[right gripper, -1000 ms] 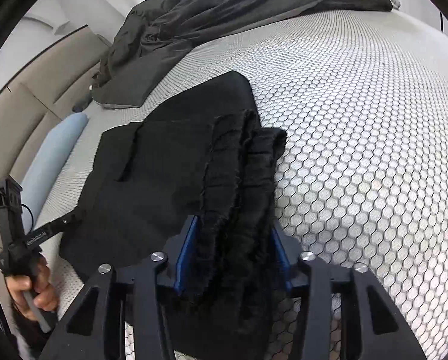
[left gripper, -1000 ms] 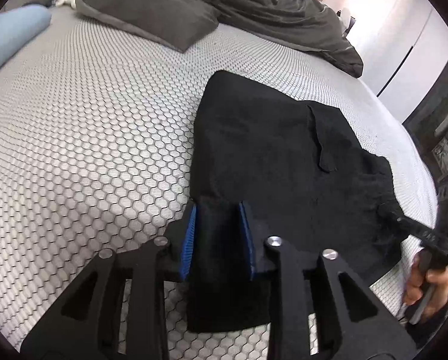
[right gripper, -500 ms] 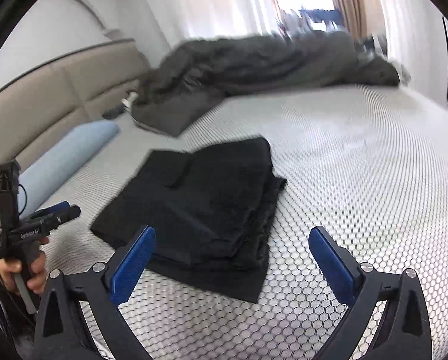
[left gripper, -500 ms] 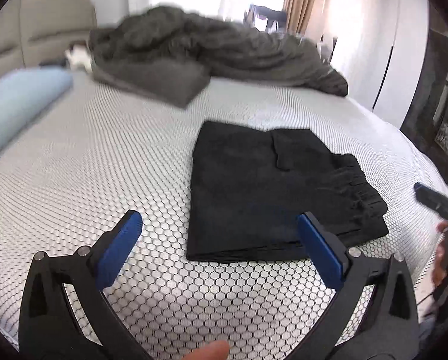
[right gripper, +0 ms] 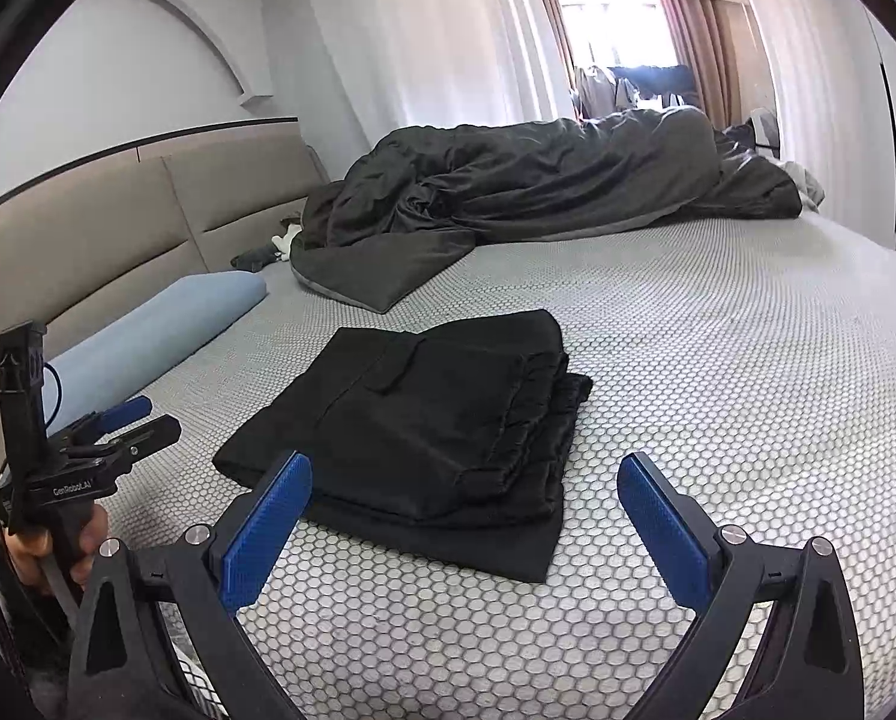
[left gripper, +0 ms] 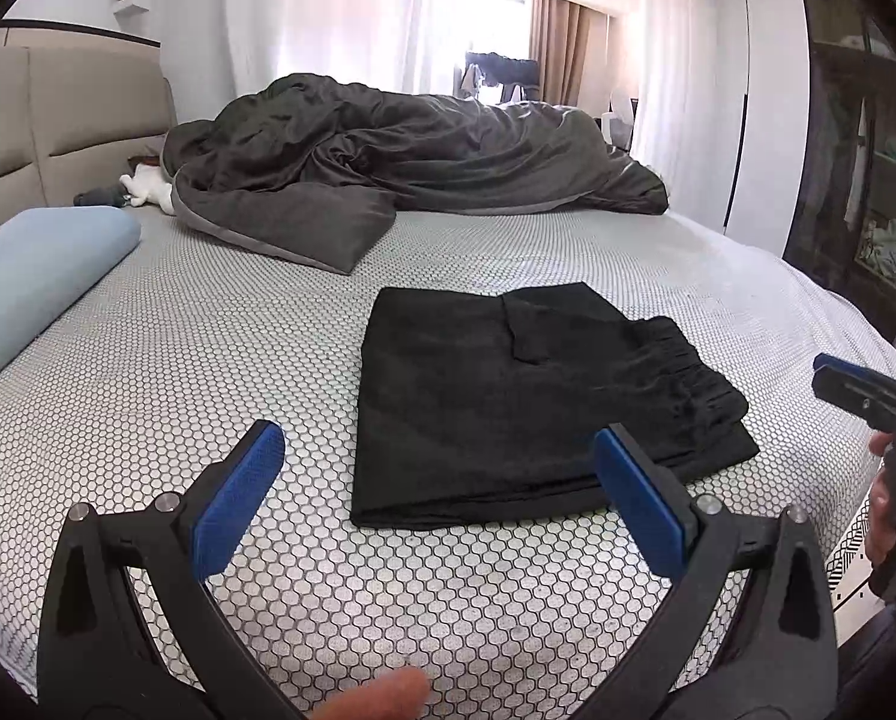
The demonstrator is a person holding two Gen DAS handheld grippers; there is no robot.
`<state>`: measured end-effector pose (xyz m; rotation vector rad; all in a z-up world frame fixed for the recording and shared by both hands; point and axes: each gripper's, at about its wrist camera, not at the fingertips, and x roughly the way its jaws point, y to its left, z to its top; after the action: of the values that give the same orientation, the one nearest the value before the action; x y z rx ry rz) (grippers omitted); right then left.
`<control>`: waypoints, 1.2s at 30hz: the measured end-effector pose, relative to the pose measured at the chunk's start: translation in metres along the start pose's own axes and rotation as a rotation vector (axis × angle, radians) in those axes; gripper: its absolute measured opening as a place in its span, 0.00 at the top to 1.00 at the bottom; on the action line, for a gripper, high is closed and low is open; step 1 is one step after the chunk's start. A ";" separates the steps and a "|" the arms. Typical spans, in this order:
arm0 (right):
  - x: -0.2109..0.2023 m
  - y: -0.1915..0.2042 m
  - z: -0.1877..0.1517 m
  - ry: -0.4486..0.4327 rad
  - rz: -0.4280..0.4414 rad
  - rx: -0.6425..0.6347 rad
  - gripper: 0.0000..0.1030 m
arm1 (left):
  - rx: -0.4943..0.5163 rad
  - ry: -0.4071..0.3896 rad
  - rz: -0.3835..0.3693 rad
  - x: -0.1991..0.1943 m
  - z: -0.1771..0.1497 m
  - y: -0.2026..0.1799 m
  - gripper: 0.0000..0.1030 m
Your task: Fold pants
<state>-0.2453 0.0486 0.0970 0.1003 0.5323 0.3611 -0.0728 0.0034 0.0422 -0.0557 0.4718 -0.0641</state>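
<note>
Folded black pants [left gripper: 508, 396] lie flat on the honeycomb-patterned bed [left gripper: 207, 360], near its front edge. Left gripper [left gripper: 441, 492] and right gripper [right gripper: 466, 516] both held above the bed, jaws spread wide after just opening, nothing between them; pants untouched

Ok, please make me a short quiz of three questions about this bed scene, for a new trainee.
1. True or false: the left gripper grips the black pants.
2. What lies beside the headboard? A) blue pillow B) red towel C) laptop
3. Fill in: the pants lie folded on the ___.

Key:
1. False; both it and the right gripper are open and empty.
2. A, the blue pillow.
3. Bed.
</note>
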 end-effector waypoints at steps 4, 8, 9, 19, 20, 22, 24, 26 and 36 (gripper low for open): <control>0.005 0.005 0.000 0.009 0.011 -0.007 0.00 | -0.003 0.013 0.012 0.005 -0.001 0.004 0.01; 0.008 0.009 -0.002 0.011 0.003 -0.034 0.00 | -0.011 0.027 0.013 0.011 -0.003 0.008 0.01; 0.008 0.010 -0.002 0.012 0.001 -0.037 0.00 | -0.012 0.029 0.016 0.012 -0.003 0.008 0.01; 0.026 0.015 -0.004 0.032 0.000 -0.049 0.00 | -0.014 0.033 0.026 0.013 -0.004 0.013 0.01; 0.028 0.016 -0.004 0.032 0.001 -0.050 0.00 | -0.015 0.035 0.026 0.013 -0.004 0.013 0.01; 0.029 0.016 -0.003 0.028 0.001 -0.047 0.00 | -0.015 0.034 0.026 0.013 -0.004 0.014 0.01; 0.031 0.016 -0.003 0.027 0.001 -0.044 0.00 | -0.012 0.036 0.023 0.013 -0.004 0.016 0.01; 0.033 0.016 -0.003 0.026 0.002 -0.044 0.00 | -0.013 0.034 0.025 0.014 -0.004 0.015 0.01; 0.038 0.016 -0.003 0.025 0.002 -0.047 0.00 | -0.004 0.035 0.029 0.017 -0.006 0.012 0.01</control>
<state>-0.2216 0.0772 0.0789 0.0506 0.5477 0.3770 -0.0601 0.0141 0.0286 -0.0519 0.5071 -0.0361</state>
